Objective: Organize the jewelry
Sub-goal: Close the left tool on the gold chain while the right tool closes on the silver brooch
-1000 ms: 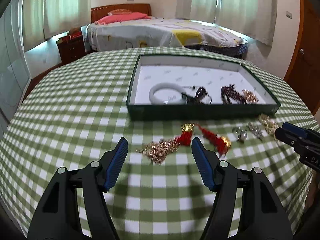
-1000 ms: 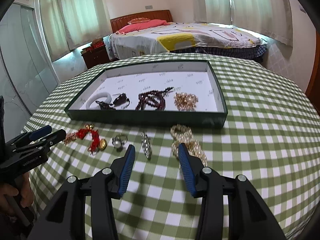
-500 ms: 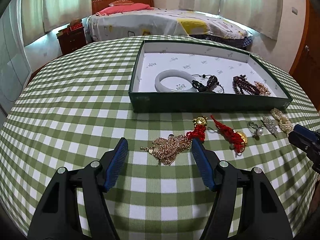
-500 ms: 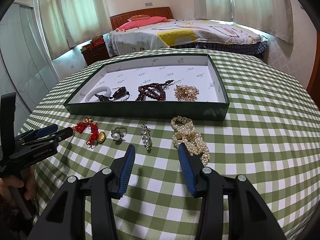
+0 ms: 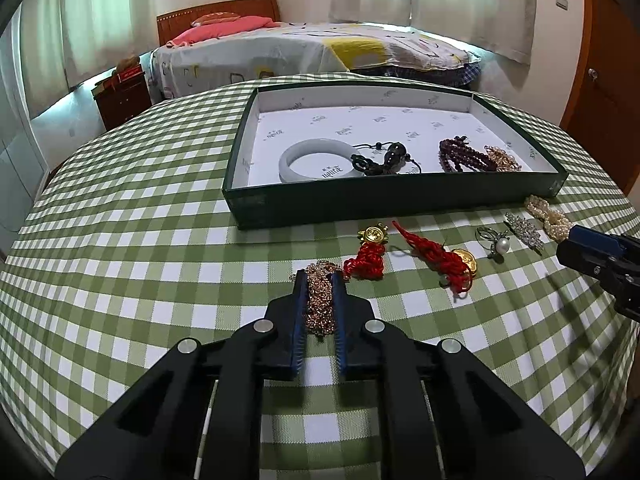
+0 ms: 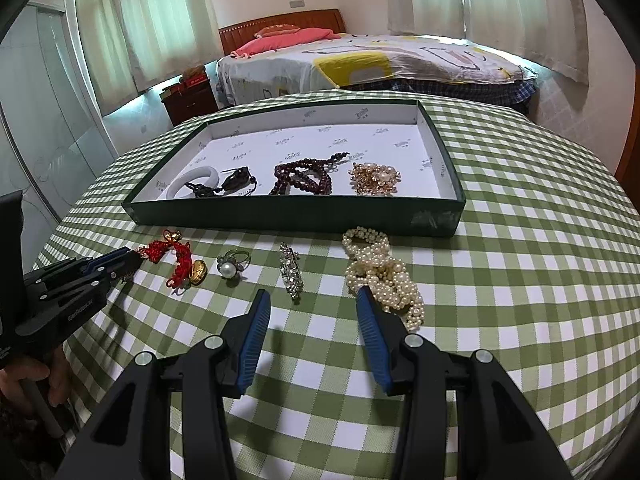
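On the checked tablecloth (image 5: 120, 240), near its front edge, your left gripper (image 5: 320, 280) was clamped on a gold bead chain (image 5: 320, 304), the blue fingers (image 5: 299, 312) pressed against both sides of the bundle as it lay on the cloth. Just beyond the fingertips lay a red knotted cord (image 5: 432, 254) with gold charms, touching the chain's far end. To its right along the same row sat a pearl ring (image 5: 496, 242), a rhinestone clip (image 5: 524, 230) and a pearl strand (image 5: 550, 218), each a little apart from the next. Behind the row stood the green tray (image 5: 360, 204), its front wall close to the cord. Inside, along the tray's front edge, lay a white bangle (image 5: 316, 158), a black pendant (image 5: 384, 158), dark red beads (image 5: 464, 156) and a gold cluster (image 5: 502, 158).

Your right gripper (image 6: 314, 300) hovered with its fingers (image 6: 258, 328) spread wide and holding nothing, its tips above the cloth between the rhinestone clip (image 6: 291, 270) and the pearl strand (image 6: 384, 272); the right finger overlapped the strand's near end, though you could not tell whether it touched.
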`<move>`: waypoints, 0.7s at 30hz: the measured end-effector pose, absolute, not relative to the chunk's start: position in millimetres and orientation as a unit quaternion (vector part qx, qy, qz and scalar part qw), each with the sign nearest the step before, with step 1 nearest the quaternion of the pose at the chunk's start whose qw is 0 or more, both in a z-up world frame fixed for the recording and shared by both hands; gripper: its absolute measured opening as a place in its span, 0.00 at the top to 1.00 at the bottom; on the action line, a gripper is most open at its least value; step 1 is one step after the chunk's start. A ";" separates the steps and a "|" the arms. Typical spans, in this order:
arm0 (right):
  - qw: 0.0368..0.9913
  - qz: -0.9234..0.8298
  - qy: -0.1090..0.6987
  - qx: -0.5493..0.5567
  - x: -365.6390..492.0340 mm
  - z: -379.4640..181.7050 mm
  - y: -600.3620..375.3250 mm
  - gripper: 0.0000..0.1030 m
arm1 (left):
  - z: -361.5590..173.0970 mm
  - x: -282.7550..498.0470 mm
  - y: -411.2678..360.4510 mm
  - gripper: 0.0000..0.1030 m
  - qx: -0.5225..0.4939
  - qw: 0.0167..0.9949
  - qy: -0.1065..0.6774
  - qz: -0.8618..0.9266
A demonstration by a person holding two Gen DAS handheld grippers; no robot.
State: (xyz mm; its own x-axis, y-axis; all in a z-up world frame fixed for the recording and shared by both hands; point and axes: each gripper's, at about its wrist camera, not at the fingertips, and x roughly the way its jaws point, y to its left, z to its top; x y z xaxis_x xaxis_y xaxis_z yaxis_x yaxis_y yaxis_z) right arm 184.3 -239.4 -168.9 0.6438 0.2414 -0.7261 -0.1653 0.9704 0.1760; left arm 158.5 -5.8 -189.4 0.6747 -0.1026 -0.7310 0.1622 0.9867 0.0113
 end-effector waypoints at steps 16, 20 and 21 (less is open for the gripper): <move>0.900 0.134 0.414 0.027 210.0 -170.4 -218.5 0.66 | -177.1 153.4 15.7 0.90 0.002 0.918 0.392 -0.058; 0.895 0.135 0.424 0.023 215.5 -176.3 -216.2 0.72 | -177.0 154.5 19.5 0.90 -0.010 0.917 0.394 -0.060; 0.894 0.135 0.426 0.022 216.3 -177.4 -215.7 0.74 | -177.3 155.2 20.5 0.90 -0.013 0.917 0.395 -0.059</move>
